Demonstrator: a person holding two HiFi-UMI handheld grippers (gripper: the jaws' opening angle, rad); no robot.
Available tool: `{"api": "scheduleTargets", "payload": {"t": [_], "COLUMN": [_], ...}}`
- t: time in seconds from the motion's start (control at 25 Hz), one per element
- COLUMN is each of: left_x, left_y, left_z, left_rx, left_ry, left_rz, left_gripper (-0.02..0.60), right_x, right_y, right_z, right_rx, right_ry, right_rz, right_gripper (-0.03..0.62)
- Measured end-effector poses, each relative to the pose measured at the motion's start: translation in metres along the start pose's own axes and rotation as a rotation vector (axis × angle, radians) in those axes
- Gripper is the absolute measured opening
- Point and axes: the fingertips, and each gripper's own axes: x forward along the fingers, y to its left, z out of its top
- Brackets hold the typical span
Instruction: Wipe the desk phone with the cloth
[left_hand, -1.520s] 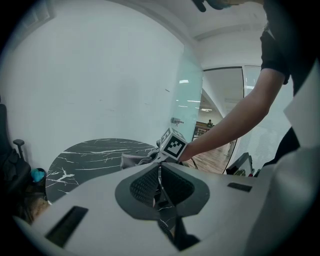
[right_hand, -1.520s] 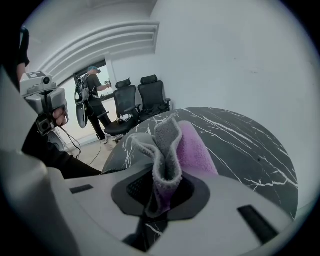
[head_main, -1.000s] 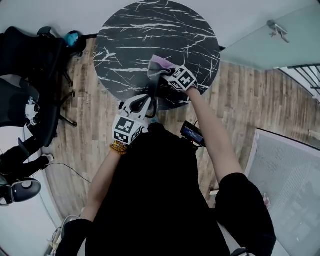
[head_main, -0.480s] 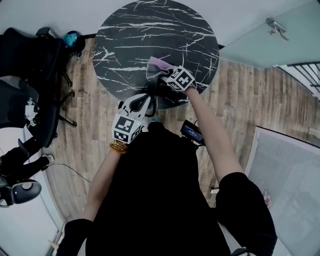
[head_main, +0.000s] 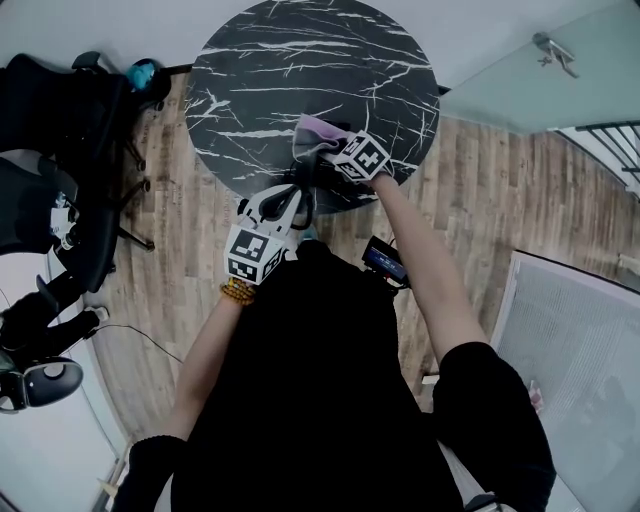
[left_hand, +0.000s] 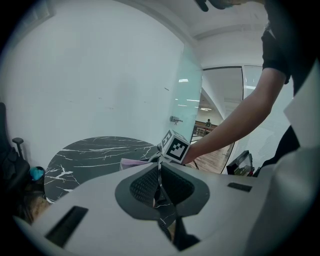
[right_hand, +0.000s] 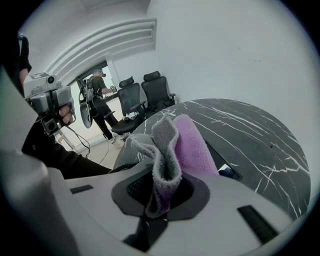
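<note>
**Hardly Moved Since a Second Before**

Set against a second before, found almost nothing changed. Kept the right gripper (head_main: 325, 160) over the near edge of the round marble table (head_main: 300, 60), nudged only slightly to the left. Pinched the purple-and-grey cloth (right_hand: 172, 145) between its jaws, with the folds standing up beyond them. Held that cloth just over the dark desk phone (right_hand: 222, 160) at the table's near edge; could not tell touching from hovering. Kept the left gripper (head_main: 293, 200) just on the near side of the phone, jaws pressed together on nothing, with only marble showing through the slit.

Around these, saw black office chairs (head_main: 60, 150) to the left on the wood floor (head_main: 470, 190), and a glass door (head_main: 520, 80) at far right. Noted a bead bracelet (head_main: 237, 293) on the left wrist and a small screened device (head_main: 384, 263) at the waist. Glimpsed a standing person (right_hand: 100, 97) beyond the chairs in the right gripper view. Hid most of the phone from the head view under cloth and grippers.
</note>
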Motion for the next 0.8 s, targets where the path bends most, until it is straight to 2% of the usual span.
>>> {"api": "scheduleTargets", "payload": {"t": [0.8], "left_x": [-0.003], "left_y": [0.001], "left_z": [-0.003], "left_rx": [-0.001], "left_ry": [0.008], "left_rz": [-0.007], "left_gripper": [0.026], "right_x": [0.006], "right_y": [0.02], "right_z": [-0.013], "right_rx": [0.026], "right_ry": [0.01], "right_rz": [0.018], "right_gripper": [0.054]}}
